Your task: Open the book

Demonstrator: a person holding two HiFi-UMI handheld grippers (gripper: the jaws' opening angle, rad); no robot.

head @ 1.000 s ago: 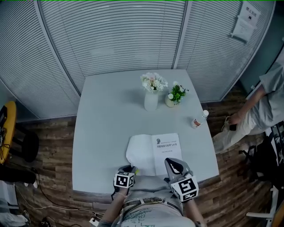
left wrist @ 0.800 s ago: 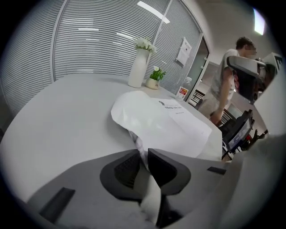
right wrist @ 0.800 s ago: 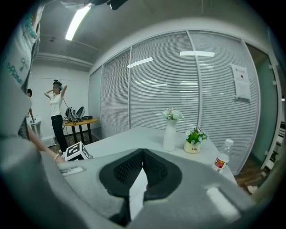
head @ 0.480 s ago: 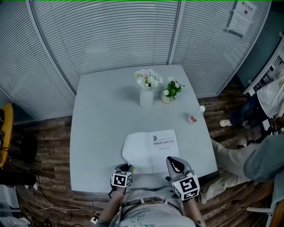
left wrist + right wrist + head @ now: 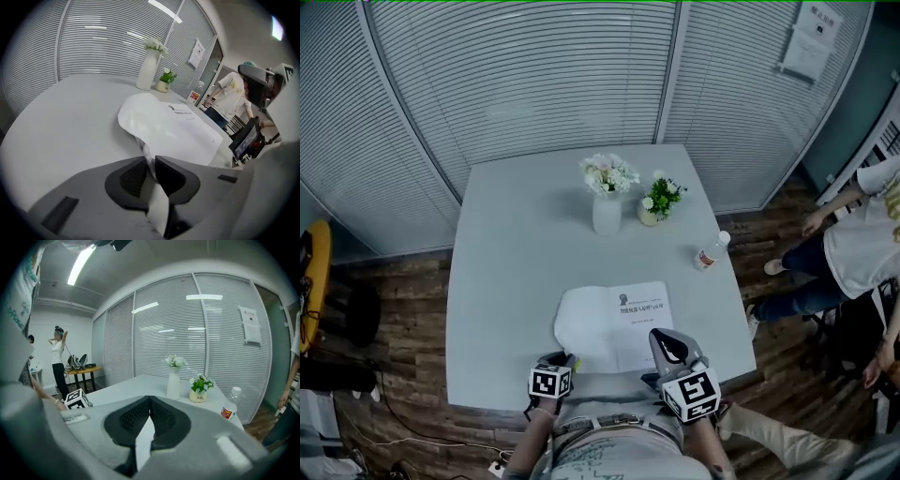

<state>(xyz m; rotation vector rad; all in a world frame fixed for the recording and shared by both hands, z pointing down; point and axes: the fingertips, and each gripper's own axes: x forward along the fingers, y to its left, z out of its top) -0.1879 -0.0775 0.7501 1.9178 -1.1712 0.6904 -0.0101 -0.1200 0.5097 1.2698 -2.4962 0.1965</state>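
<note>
At lower centre, your left gripper's (image 5: 151,169) jaws pinch the book's (image 5: 639,314) curled page (image 5: 150,119). Your right gripper's (image 5: 149,404) jaws sit together, empty.

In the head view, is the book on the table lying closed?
No, the book lies open: its left sheet curls up into the left gripper, whose jaws pinch it.

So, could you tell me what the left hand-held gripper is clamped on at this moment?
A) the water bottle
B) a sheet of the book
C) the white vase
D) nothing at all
B: in the left gripper view, the left hand-held gripper has its jaws pinched on the near edge of a curled white sheet of the book, which lies on the table.
</note>
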